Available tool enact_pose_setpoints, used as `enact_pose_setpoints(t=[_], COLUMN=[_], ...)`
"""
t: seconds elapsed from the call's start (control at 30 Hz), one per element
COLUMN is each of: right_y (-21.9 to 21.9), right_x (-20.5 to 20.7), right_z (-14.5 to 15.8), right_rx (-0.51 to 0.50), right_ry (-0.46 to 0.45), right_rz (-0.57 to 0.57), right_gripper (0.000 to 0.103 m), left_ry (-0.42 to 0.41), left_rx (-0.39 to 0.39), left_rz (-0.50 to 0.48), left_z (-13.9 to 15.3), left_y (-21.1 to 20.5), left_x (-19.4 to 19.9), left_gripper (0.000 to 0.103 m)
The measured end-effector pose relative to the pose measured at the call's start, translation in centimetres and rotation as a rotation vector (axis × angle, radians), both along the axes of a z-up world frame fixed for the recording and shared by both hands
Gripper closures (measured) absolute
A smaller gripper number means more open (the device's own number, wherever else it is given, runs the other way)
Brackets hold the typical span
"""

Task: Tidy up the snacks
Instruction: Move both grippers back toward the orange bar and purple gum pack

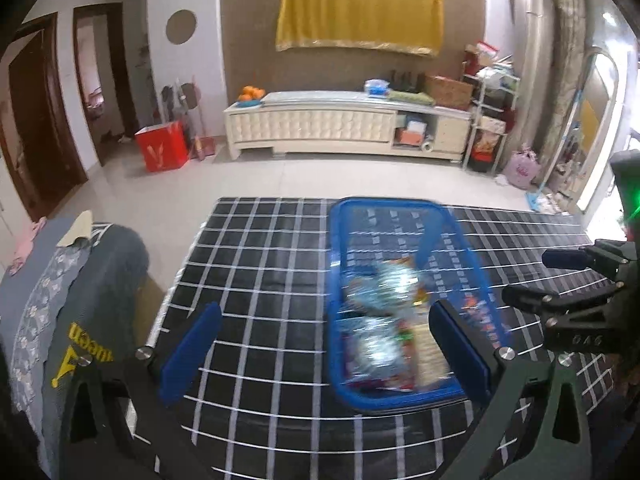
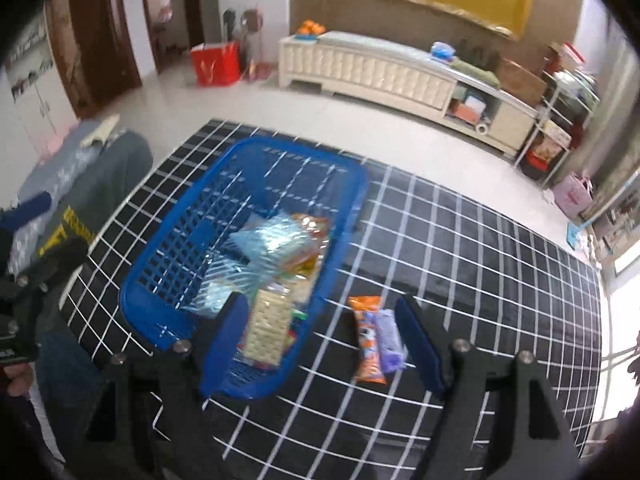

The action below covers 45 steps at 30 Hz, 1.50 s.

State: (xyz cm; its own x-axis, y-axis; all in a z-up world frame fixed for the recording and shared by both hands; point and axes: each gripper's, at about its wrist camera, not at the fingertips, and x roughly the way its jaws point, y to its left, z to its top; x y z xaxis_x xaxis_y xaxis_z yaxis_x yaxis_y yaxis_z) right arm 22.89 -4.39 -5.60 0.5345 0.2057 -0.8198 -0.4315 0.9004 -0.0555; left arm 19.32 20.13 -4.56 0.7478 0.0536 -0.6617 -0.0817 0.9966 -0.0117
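A blue plastic basket (image 2: 168,264) sits on a table with a black cloth gridded in white (image 2: 460,248). Several snack packs lie in it, among them a cracker pack (image 2: 268,326) and clear blue-tinted bags (image 2: 268,240). An orange snack bar (image 2: 368,340) and a purple one (image 2: 390,340) lie side by side on the cloth right of the basket. My right gripper (image 2: 324,344) hovers open above the basket's near right corner, nothing between its blue pads. My left gripper (image 1: 324,352) is open and empty, over the cloth beside the basket (image 1: 336,248), whose contents are blurred.
A grey draped seat back with yellow lettering (image 1: 92,308) stands at the table's left edge. Beyond the table lie a tiled floor, a white low cabinet (image 1: 320,128) and a red box (image 1: 162,148). The right gripper's frame (image 1: 580,300) shows at the left wrist view's right edge.
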Motion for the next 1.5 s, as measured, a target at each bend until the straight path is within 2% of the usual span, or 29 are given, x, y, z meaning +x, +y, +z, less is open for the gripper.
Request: enact_pose_setpoints(t=[0.1,0.17,0.23,0.43,0.53,0.8,0.93,1.07,1.2,1.27,1.4,1.43,1.47,1.5], right_y=[-2.5,-4.5,-6.0,-9.3,-10.5,-16.6,-20.0,-22.5,-23.5,-23.8,-24.3,-24.5,-24.9,-25.2], right_x=[-0.8,-1.3,-1.7,-1.3,-1.1,-0.3,-0.8,-1.1,-1.0,-0.8,-0.4,-0.2,0.0,0.2], right_z=[0.9,1.1,1.1,-0.5,-1.4,-3.4,-3.7,-3.9,-4.6,-5.3,-6.8,-7.1,-7.5,-7.7], right_rx=[0.01,0.021,0.033,0.047,0.037,0.051,0.056,0.057,0.071,0.105,0.087,0.088,0.102,0.113], right_ry=[-0.024,-0.037,-0.044,-0.024,-0.019,-0.018,-0.051,-0.08,-0.083,-0.064,-0.057,-0.056,-0.05,-0.043], right_rz=[-0.022,-0.038,-0.048,-0.072,-0.081,-0.144,-0.189,-0.211,-0.201,-0.179,-0.197,-0.205,-0.213,-0.214], right_gripper=[0.023,0.018,0.01,0.008,0.008,0.003,0.0,0.0,0.0,0.0,0.0,0.0,0.0,0.0], left_ry=[-0.003,0.003,0.007,0.02,0.044,0.122,0.152,0.173,0.209,0.209,0.217,0.221,0.226,0.237], left_rx=[-0.022,-0.03,-0.003,0.048,0.046,-0.018,0.009,0.008,-0.039,-0.035,-0.024,-0.027,-0.031,-0.033], left_rz=[-0.025,-0.057,-0.075,-0.1,-0.1,-0.164,-0.186,-0.144,-0.087,-0.065,-0.031,-0.03,-0.028,-0.022], left_z=[0.6,0.8,1.0,0.9,0.4,-2.3,-3.5,-4.8,-7.1,-8.3,-10.1,-10.4,-10.8,-11.2], left_y=[-2.1,-3.7,-5.9,-10.2,-11.5,-16.6,-19.8,-21.9,-23.1,-23.9,-24.6,-24.6,-24.6,-24.6], left_x=[0.1,0.2,0.4,1.0,1.4,2.9,3.9,5.2,6.3,6.4,6.8,6.8,7.0,7.2], left_gripper=[0.0,0.0,0.0,0.0,0.0,0.0,0.0,0.0,0.0,0.0,0.001,0.004,0.02,0.03])
